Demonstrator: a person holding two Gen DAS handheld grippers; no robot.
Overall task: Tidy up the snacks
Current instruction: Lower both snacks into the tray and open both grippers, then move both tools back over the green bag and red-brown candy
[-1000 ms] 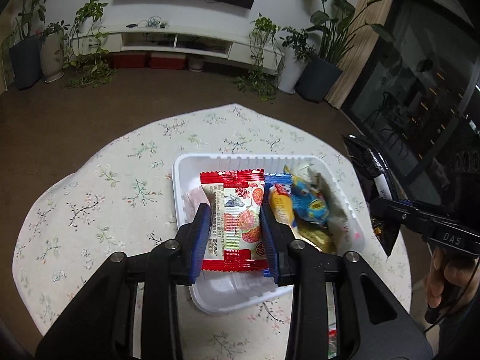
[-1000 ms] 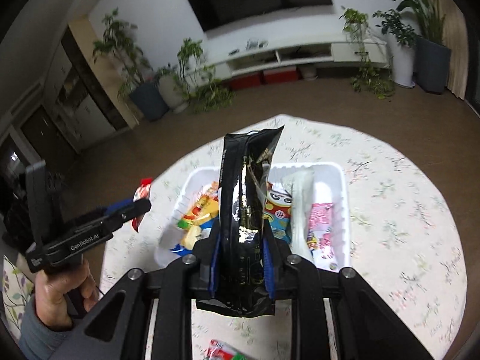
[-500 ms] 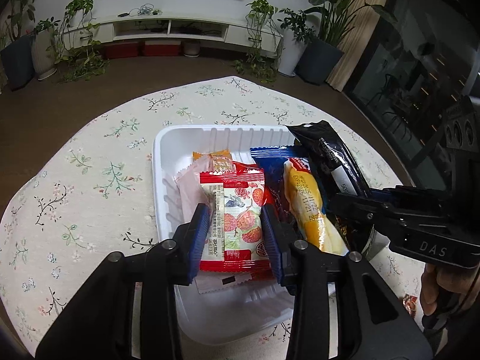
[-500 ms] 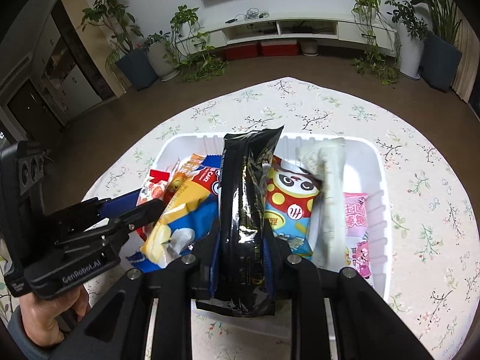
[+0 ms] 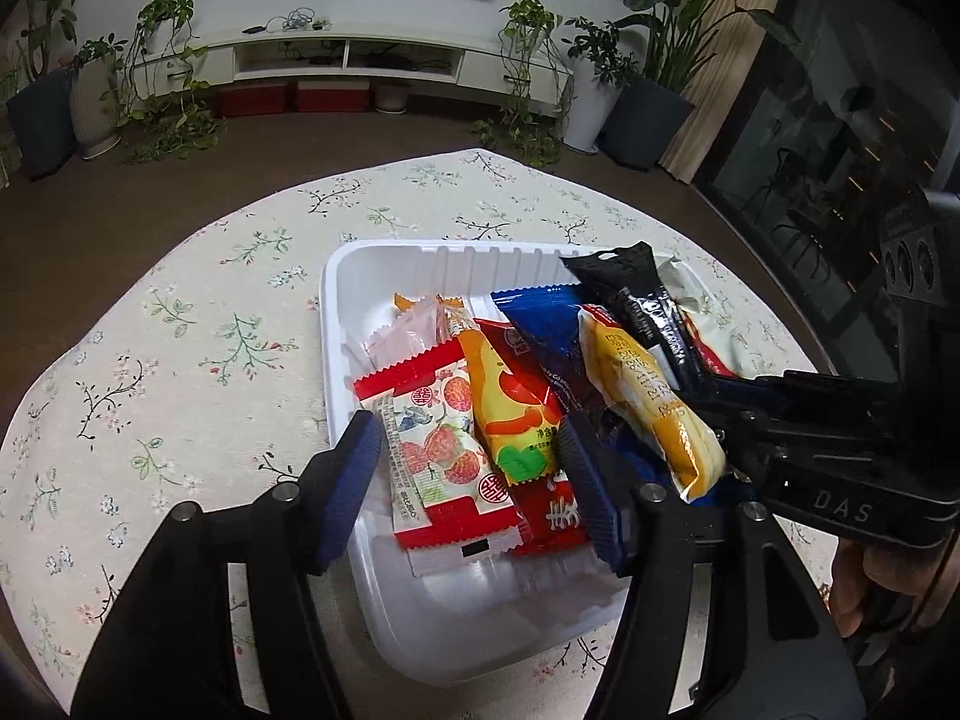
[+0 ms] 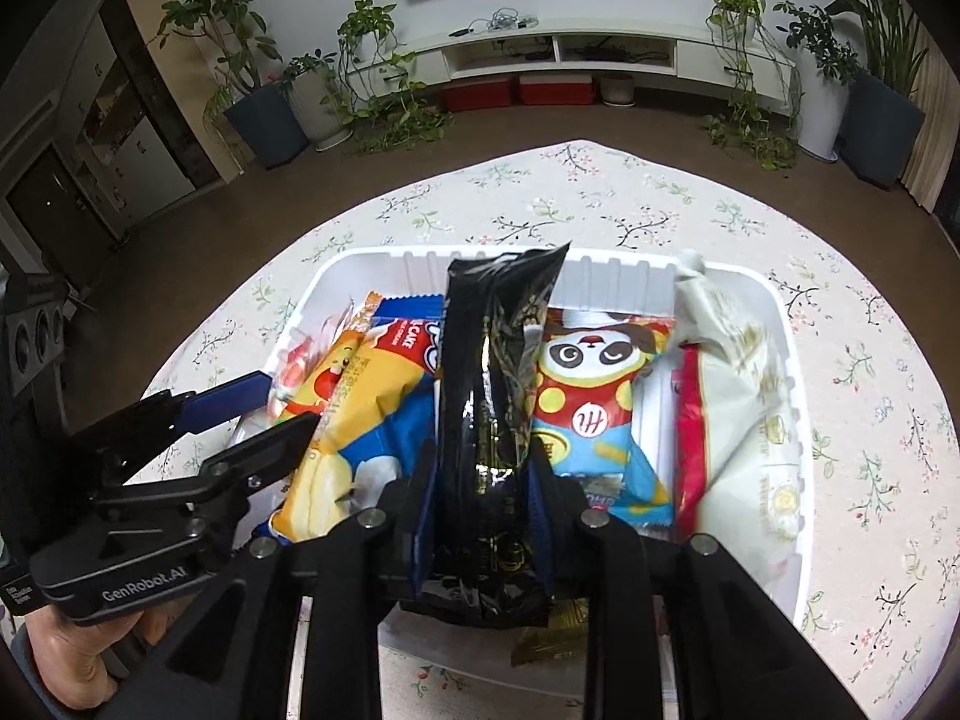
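A white plastic tray on the round floral table holds several snack packets. My left gripper is open over the tray's near left part; the red strawberry packet lies between its fingers, resting in the tray. My right gripper is shut on a black packet, held upright over the tray's middle; it also shows in the left wrist view. Around it lie a yellow cake packet, a blue packet, a panda packet and a pale packet.
The floral tablecloth surrounds the tray. A gold wrapper lies by the tray's near rim under my right gripper. Plants and a TV bench stand far behind.
My left gripper opened and let go of the strawberry packet, which now lies tilted in the tray. My right gripper moved lower and closer over the tray with the black packet.
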